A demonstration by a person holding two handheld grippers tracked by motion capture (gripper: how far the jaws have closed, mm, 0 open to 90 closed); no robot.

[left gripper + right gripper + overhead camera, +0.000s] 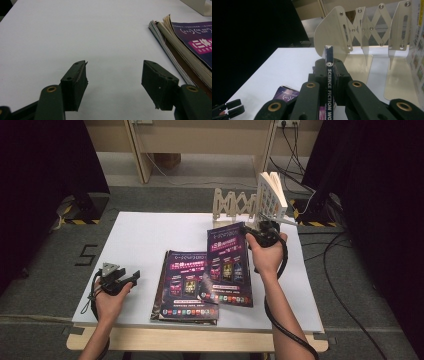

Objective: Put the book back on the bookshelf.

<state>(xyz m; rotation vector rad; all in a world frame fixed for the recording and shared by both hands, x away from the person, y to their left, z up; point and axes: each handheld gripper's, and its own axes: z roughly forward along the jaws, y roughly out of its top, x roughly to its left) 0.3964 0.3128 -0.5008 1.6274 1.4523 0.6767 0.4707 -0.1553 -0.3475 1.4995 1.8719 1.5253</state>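
My right gripper [256,233] is shut on the spine of a purple magazine [227,265], lifted and tilted above the white table [145,235]. In the right gripper view the dark blue spine [329,62] stands upright between the jaws, lettered "SCIENCE FICTION". A second purple magazine [187,287] lies flat on the table underneath; its stacked page edges [175,50] show in the left gripper view. My left gripper [131,277] rests at the table's left front, jaws wide apart with nothing between them [113,75]. A beige expanding book rack [235,205] stands at the far edge.
A white book [272,195] stands upright in the rack's right end. The rack's beige dividers [342,32] rise just behind the held spine. Dark curtains flank the table, and cables [345,270] trail on the floor at the right.
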